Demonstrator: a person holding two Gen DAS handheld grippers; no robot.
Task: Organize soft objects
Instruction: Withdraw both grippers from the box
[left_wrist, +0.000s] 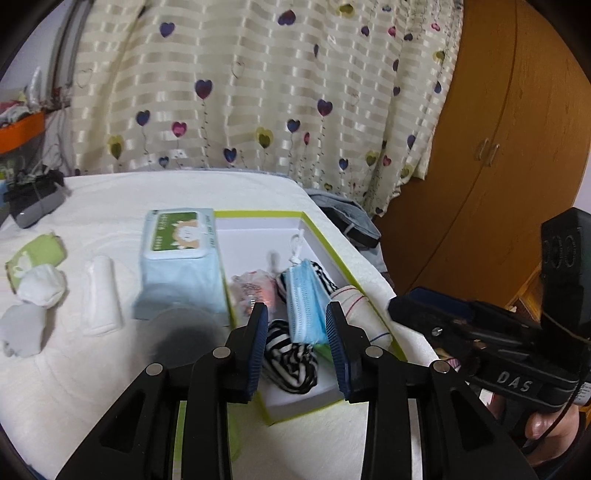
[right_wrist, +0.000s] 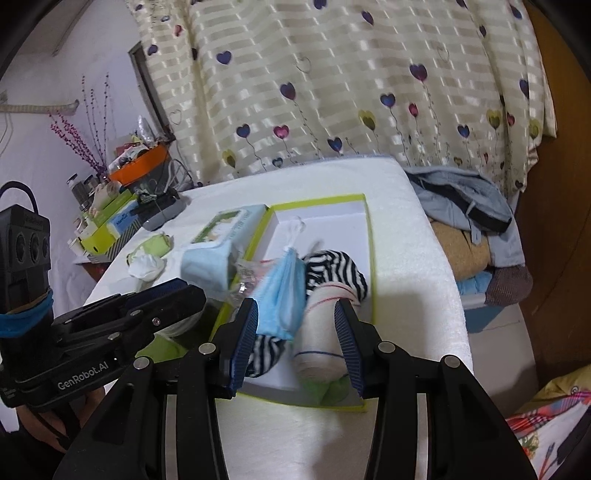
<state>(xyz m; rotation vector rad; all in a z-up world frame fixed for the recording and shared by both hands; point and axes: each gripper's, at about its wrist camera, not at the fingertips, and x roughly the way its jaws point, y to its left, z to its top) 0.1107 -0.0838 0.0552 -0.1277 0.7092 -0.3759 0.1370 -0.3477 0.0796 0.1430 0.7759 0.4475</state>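
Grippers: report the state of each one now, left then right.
Left gripper: open, holding nothing, above the box.
Right gripper: open, holding nothing, above the blue mask and rolled sock.

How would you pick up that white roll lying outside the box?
Grip the white roll across its narrow middle, coming straight down from above. It lies flat and long on the towel-covered table, apart from the wipes pack, so open fingers can straddle it.

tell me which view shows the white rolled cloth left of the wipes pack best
The left wrist view: the white rolled cloth lies whole and unobstructed on the white cover, beside the wipes pack. In the right wrist view the left tool and the pack hide it.
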